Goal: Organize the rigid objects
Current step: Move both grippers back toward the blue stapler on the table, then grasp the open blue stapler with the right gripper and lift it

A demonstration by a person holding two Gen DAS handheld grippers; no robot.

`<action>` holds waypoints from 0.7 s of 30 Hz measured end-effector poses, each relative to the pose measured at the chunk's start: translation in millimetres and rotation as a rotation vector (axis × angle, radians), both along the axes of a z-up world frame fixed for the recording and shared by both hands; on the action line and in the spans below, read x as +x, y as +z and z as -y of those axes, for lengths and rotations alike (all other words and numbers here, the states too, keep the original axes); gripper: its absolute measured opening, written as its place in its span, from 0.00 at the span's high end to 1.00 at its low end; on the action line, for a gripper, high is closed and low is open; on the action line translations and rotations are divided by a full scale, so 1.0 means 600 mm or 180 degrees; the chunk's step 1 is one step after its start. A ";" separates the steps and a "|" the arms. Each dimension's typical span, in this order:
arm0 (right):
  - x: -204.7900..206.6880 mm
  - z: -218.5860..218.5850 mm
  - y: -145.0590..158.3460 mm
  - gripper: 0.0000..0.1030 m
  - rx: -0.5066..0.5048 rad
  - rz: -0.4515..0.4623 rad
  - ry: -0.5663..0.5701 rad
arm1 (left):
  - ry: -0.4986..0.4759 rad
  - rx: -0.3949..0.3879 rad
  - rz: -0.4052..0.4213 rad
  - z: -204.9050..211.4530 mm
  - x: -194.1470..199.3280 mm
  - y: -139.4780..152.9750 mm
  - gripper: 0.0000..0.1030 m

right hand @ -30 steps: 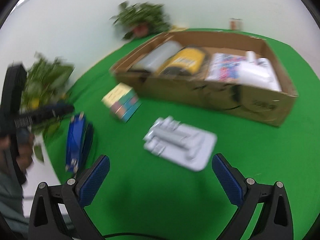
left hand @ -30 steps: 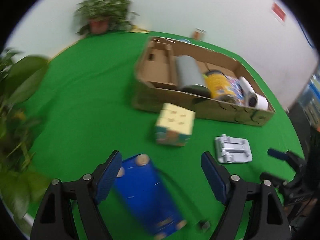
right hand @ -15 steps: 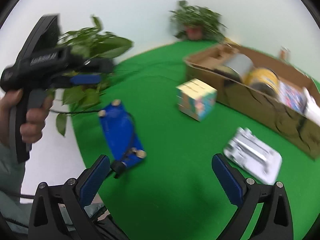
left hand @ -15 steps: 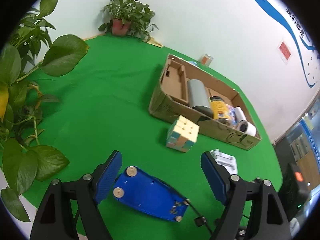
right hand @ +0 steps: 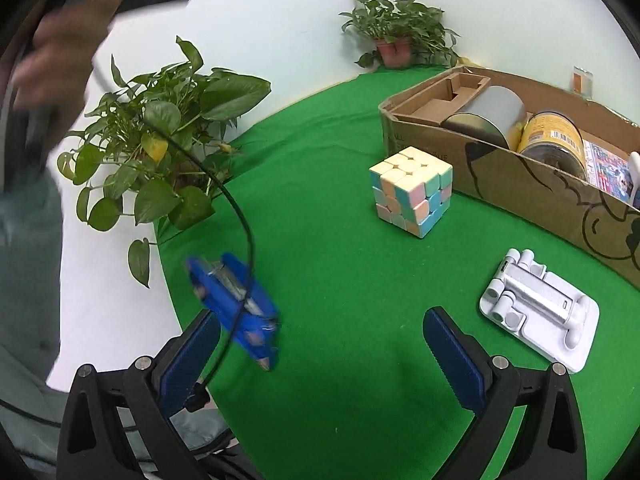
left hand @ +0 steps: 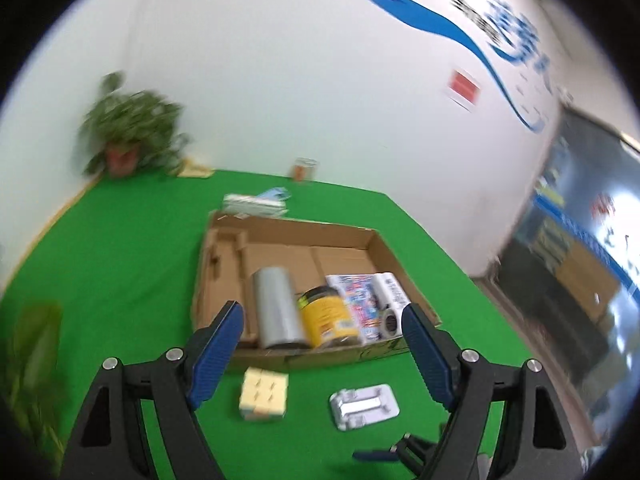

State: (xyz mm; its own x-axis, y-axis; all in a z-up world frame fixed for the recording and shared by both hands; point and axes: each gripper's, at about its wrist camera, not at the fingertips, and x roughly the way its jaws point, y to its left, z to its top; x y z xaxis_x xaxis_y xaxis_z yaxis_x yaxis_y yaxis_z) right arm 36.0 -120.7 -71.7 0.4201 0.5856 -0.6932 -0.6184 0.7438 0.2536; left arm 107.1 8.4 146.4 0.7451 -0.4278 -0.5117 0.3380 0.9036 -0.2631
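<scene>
a: where are the hard things right now?

b: on the green worktop (right hand: 340, 184). the pastel puzzle cube (right hand: 412, 191) sits just in front of the cardboard box (right hand: 520, 184), near its wall but apart from it. the white folding stand (right hand: 538, 304) lies flat further along, also short of the box.

a: and the blue thing?

b: the blue device (right hand: 236, 304) is near the worktop's edge, by the leafy plant (right hand: 160, 140), with a black cable (right hand: 240, 216) running over it. it is blurred, so i cannot tell whether it rests flat or is tilted.

a: what is already in the box?

b: a grey cylinder (left hand: 278, 310) on its side, a yellow can (left hand: 328, 316) beside it, then a printed packet (left hand: 360, 300) and a white roll (left hand: 390, 300).

a: the jaws?

b: the left gripper (left hand: 322, 346) is spread wide with nothing between its jaws; the box shows through the gap. the right gripper (right hand: 316, 350) is released too, jaws wide over bare green cloth, the blue device by its left pad.

a: anything else?

b: a blurred hand (right hand: 60, 44) at the top left of the right wrist view, and a potted plant (right hand: 396, 34) by the wall.
</scene>
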 end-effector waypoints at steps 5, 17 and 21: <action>-0.018 -0.002 0.003 0.01 0.0048 0.0068 0.0238 | -0.0142 0.0004 -0.0049 0.009 0.031 0.032 0.22; -0.003 -0.104 -0.045 0.17 -0.0057 -0.0242 0.0967 | 0.1025 0.0245 -0.0647 -0.180 -0.173 -0.045 0.21; 0.007 -0.143 -0.083 0.55 -0.0281 -0.0356 0.0985 | 0.1119 -0.0156 -0.1533 -0.210 -0.202 -0.217 0.22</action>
